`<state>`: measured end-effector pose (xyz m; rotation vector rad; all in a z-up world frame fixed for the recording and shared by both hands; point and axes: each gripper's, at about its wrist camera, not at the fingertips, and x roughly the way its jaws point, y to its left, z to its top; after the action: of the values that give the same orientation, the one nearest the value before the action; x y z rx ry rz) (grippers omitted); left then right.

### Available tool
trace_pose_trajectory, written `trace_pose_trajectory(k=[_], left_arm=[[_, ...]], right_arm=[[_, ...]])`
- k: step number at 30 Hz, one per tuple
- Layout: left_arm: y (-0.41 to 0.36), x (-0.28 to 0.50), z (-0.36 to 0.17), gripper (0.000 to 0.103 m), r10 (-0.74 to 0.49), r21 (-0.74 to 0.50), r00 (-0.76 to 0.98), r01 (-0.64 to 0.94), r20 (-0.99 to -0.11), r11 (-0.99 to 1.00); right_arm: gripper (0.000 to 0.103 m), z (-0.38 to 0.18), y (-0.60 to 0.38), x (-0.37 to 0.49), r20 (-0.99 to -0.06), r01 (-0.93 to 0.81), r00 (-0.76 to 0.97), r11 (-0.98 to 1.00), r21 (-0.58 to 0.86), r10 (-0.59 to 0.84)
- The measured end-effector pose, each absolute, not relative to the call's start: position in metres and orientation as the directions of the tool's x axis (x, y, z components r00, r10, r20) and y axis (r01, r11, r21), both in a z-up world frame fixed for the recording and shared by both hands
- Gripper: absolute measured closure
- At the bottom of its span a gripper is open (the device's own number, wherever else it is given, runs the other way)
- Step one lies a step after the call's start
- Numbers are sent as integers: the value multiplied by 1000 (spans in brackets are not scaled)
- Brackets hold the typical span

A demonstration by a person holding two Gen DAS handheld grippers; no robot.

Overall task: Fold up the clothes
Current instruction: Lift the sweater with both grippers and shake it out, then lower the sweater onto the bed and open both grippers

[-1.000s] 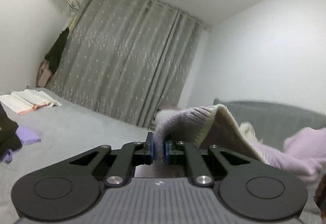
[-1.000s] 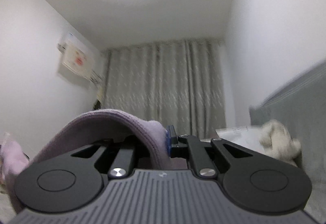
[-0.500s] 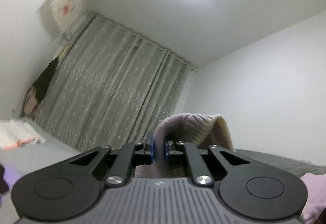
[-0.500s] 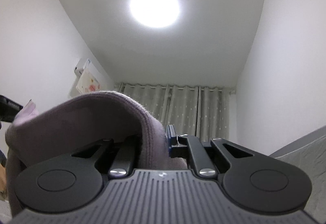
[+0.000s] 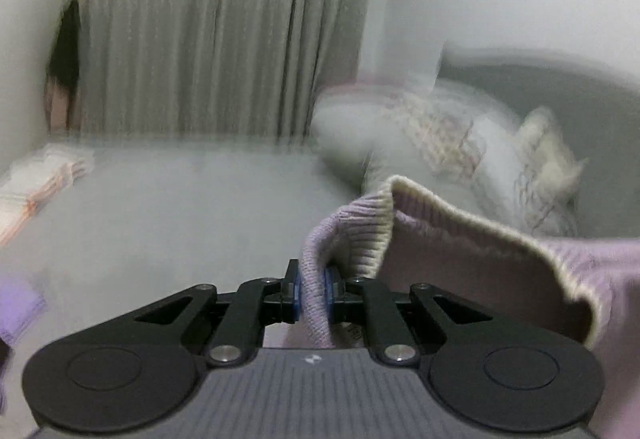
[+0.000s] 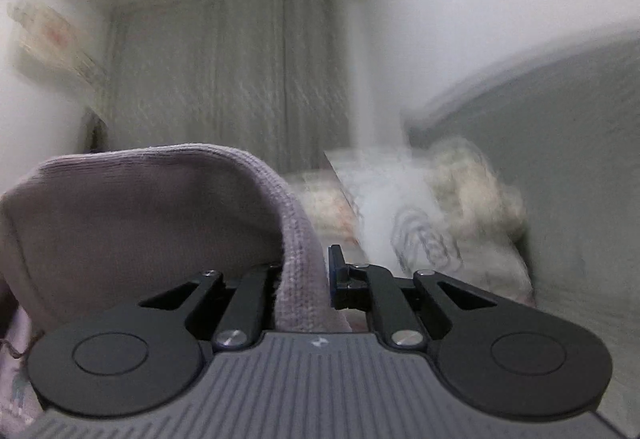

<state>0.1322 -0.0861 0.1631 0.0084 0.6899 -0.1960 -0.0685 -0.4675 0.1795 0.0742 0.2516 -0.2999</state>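
Both grippers clamp lilac sweater (image 5: 460, 259) | left gripper (image 5: 311, 289): cream hem | right gripper (image 6: 304, 279): none

No readable text, label, brand or number anywhere — both views blurred.

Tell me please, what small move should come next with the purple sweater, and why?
Probably lower both grippers toward the grey bed to lay the purple sweater flat. The left gripper and right gripper each pinch an edge of it, so it hangs between them, not yet spread for folding.
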Motion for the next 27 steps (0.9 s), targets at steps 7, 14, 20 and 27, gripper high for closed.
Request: trace_pose_trajectory(k=[7, 14, 20, 27], left_arm=[[-75, 127, 73, 75, -150, -50, 655, 170, -741, 984], [-63, 42, 71, 49, -272, -65, 653, 322, -706, 944], [-126, 37, 60, 28, -204, 151, 717, 398, -666, 905], [-174, 82, 4, 27, 20, 420, 708, 396, -706, 817]], right_arm=[[50, 87, -512, -1, -583, 355, 768, 934, 39, -267], [39, 98, -526, -4, -570, 373, 760, 928, -11, -312], [39, 89, -495, -5, -551, 330, 771, 940, -82, -318], [38, 99, -492, -8, -537, 272, 799, 959, -78, -270]])
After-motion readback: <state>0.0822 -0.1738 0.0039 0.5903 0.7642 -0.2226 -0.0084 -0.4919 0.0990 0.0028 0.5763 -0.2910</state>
